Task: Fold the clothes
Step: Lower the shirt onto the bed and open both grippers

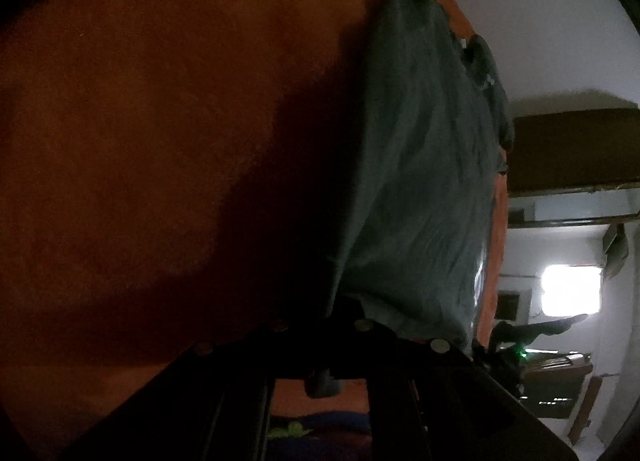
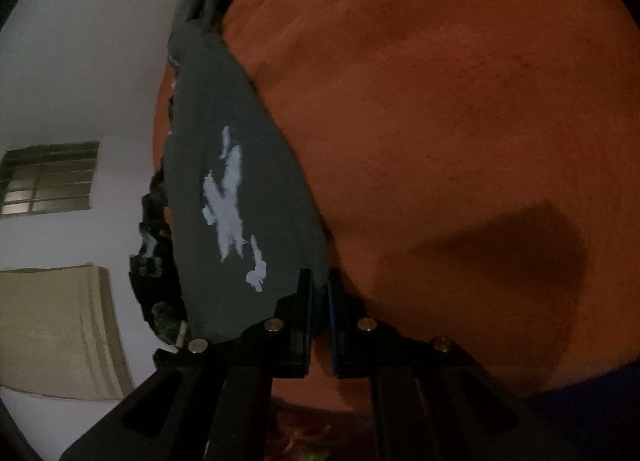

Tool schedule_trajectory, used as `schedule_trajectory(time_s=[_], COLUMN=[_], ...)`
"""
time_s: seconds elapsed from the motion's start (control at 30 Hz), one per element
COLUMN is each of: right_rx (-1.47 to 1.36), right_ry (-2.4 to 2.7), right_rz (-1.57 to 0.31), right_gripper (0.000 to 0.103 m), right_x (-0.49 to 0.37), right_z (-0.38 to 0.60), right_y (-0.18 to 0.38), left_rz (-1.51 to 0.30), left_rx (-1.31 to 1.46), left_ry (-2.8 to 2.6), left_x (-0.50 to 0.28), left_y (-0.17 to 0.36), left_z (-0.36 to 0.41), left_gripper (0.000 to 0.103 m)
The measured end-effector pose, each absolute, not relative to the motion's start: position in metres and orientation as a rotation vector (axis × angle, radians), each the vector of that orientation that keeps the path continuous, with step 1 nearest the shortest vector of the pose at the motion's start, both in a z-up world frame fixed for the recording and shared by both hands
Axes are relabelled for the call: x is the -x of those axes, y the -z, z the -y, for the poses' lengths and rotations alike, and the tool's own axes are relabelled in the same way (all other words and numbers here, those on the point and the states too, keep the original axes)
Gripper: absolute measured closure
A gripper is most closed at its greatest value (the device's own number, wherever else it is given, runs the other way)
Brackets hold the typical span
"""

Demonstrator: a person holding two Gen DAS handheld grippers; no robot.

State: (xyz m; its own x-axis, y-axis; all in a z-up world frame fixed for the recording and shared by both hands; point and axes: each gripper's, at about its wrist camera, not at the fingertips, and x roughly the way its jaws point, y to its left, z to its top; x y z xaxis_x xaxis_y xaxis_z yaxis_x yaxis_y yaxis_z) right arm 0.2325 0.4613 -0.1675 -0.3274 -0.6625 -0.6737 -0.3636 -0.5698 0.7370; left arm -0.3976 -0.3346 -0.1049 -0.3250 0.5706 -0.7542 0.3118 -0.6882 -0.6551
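A grey garment (image 2: pixel 240 189) with a white print hangs stretched over an orange bed cover (image 2: pixel 460 121). My right gripper (image 2: pixel 320 281) is shut on the garment's near edge, and the cloth is pinched between its two black fingers (image 2: pixel 305 293). In the dim left wrist view the same grey garment (image 1: pixel 420 181) runs down to my left gripper (image 1: pixel 332 313), which is shut on its edge. The left fingertips are lost in shadow. The orange bed cover (image 1: pixel 140 121) fills the left of that view.
A heap of dark clothes (image 2: pixel 156 261) lies at the cover's far edge, beside a white wall with a window (image 2: pixel 48 179) and a beige cloth (image 2: pixel 52 329). In the left wrist view, dark clothes (image 1: pixel 484 57), a brown shelf (image 1: pixel 572 149) and a bright window (image 1: pixel 570 291) show beyond the bed.
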Motion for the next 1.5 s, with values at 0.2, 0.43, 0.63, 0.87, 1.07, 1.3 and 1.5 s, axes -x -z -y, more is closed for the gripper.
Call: schedule_trajectory(time_s=[0.2,0.43,0.63,0.87,1.07,1.3,1.5], right_rx=[-1.672,-1.464,-1.281,-1.293,-1.446,-1.566,-1.536], right_ry=[2.046,2.052,2.144,2.223,2.384,2.552,2.492], right_rz=[1.243,1.445,1.604,1.497,1.174,0.663,0.298], right_gripper=[0.091,0.061,0.042,0.042,0.042,0.042,0.042], right_x=[-0.241,-0.27,-0.296,-0.292,-0.28,-0.266,-0.259], right_z=[-0.443,-0.458,-0.474,-0.472,-0.462,-0.419,-0.324], right_y=[0.166,0.166,0.158,0.136,0.075,0.041,0.054], left_rz=[1.118,1.364,1.675,1.717,1.504,0.786,0.342], left_rx=[1.71,1.679,1.44,1.307,1.481,1.673,1.615], left_ry=[-2.146,-2.16,-2.169,-2.217,-2.237,-2.466,-2.485], left_x=[0.386,0.339,0.283,0.273,0.292,0.316,0.34], left_y=[0.081,0.07,0.061,0.045,0.022,-0.001,0.002], left_z=[0.346,0.369,0.387,0.369,0.354,0.304,0.231], left_gripper=[0.095,0.092,0.085,0.059,0.059,0.059,0.059])
